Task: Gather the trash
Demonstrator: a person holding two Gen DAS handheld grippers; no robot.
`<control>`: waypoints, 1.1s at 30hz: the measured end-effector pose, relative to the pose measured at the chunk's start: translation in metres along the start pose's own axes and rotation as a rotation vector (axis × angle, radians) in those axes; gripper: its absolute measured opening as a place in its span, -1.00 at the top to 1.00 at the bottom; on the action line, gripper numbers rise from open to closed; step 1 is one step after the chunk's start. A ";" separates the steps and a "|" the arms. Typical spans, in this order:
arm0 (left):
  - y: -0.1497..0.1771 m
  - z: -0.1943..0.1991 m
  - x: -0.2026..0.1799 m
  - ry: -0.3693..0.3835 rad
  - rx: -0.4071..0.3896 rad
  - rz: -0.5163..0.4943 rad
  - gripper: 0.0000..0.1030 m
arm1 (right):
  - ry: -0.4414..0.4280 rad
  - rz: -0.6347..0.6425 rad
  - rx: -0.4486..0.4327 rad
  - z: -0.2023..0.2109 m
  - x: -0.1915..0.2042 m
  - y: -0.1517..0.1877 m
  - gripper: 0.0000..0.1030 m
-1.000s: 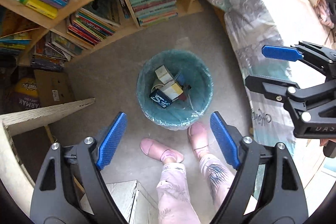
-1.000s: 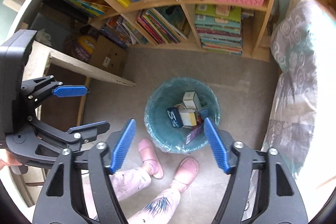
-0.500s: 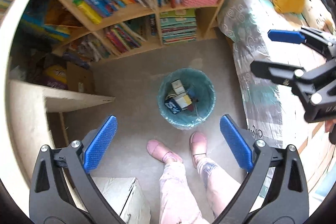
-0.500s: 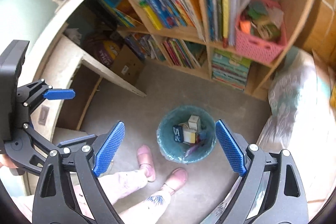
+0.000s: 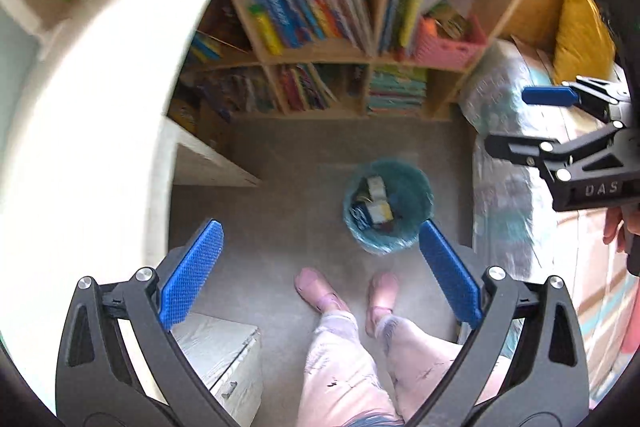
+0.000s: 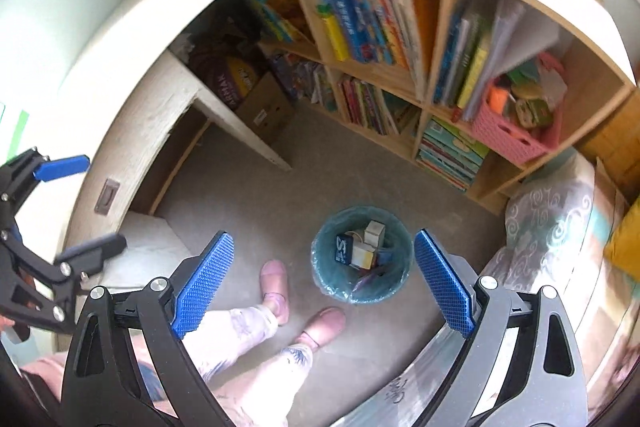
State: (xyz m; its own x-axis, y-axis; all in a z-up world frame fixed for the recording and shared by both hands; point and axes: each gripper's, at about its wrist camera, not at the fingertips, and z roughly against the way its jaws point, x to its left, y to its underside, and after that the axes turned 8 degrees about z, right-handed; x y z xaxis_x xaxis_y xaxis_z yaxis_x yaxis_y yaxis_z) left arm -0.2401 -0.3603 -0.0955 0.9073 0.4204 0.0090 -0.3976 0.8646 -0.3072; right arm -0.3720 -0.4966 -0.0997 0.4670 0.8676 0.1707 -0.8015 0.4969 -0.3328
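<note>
Both grippers, left (image 5: 318,267) and right (image 6: 320,281), hang wide open and empty high over the lined trash bin (image 6: 362,254) by the person's slippers (image 6: 275,285), so another drop from here could bounce out.

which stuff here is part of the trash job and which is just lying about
Part of the job:
- round bin with teal liner
- small cartons and wrappers inside it
- left tongs, open, empty
- right tongs, open, empty

Just lying about:
- wooden bookshelf of books
- pink plastic basket
- brown cardboard box
- yellow cushion
</note>
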 end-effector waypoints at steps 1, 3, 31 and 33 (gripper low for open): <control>0.001 0.004 0.005 -0.018 -0.008 0.009 -0.87 | -0.001 0.011 0.001 0.002 0.005 -0.003 -0.77; 0.001 0.010 0.014 -0.036 -0.023 0.032 -0.87 | -0.005 0.027 -0.006 0.006 0.014 -0.007 -0.77; 0.106 0.080 0.247 -0.321 -0.142 0.800 -0.87 | -0.225 0.500 -0.064 0.015 0.214 -0.123 -0.77; 0.117 0.084 0.261 -0.334 -0.144 0.856 -0.87 | -0.249 0.548 -0.061 0.012 0.235 -0.133 -0.77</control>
State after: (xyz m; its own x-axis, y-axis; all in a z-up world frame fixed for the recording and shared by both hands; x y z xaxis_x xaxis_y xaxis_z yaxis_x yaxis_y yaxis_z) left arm -0.0615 -0.1261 -0.0497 0.2176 0.9760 -0.0088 -0.8720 0.1904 -0.4510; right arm -0.1598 -0.3589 -0.0045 -0.1151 0.9790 0.1684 -0.8743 -0.0193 -0.4850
